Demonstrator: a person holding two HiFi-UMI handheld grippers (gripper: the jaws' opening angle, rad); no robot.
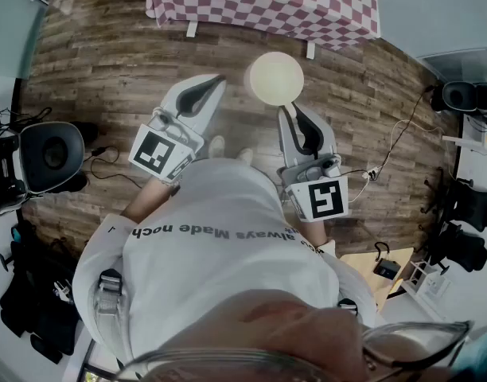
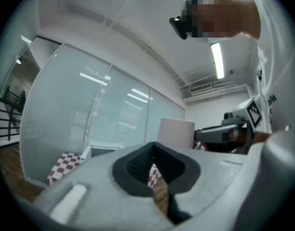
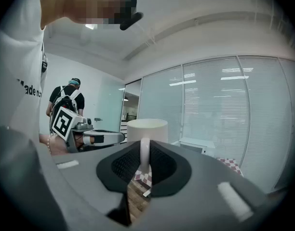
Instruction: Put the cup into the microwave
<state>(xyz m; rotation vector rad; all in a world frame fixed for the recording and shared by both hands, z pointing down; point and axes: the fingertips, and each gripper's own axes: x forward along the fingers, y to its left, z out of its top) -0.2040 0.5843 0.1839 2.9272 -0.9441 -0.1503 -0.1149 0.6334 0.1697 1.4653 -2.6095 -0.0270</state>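
Office chair (image 1: 52,153): stood on the wooden floor (image 1: 108,62) at the far left, well apart from both grippers.

Left gripper (image 1: 214,82): was held out over the floor, just left of the cup. In the left gripper view its jaws (image 2: 153,146) were clenched tip to tip with nothing between them, so it carried nothing.

Cup (image 1: 274,78): a pale mug, upright in the air between the two gripper tips and above the floor, with its open mouth showing as a round disc in the head view. It was near the checked desk but not over it. The left gripper view showed its plain side (image 2: 176,134).

Right gripper (image 1: 294,111): was grasping the cup by its handle. In the right gripper view the handle (image 3: 144,154) stood pinched between the dark pads, with the cup body (image 3: 147,129) just beyond the tips.

Desk (image 1: 307,6): was covered in a red-and-white checked cloth and lay ahead of the person, past the cup.

Microwave: none could be picked out with certainty in any view. A white box shape (image 3: 193,145) on the desk was too small to name.

Progress: the cup was picked up and in carry. Reaching the microwave, opening it if shut, and setting the cup inside were probably all left to do.
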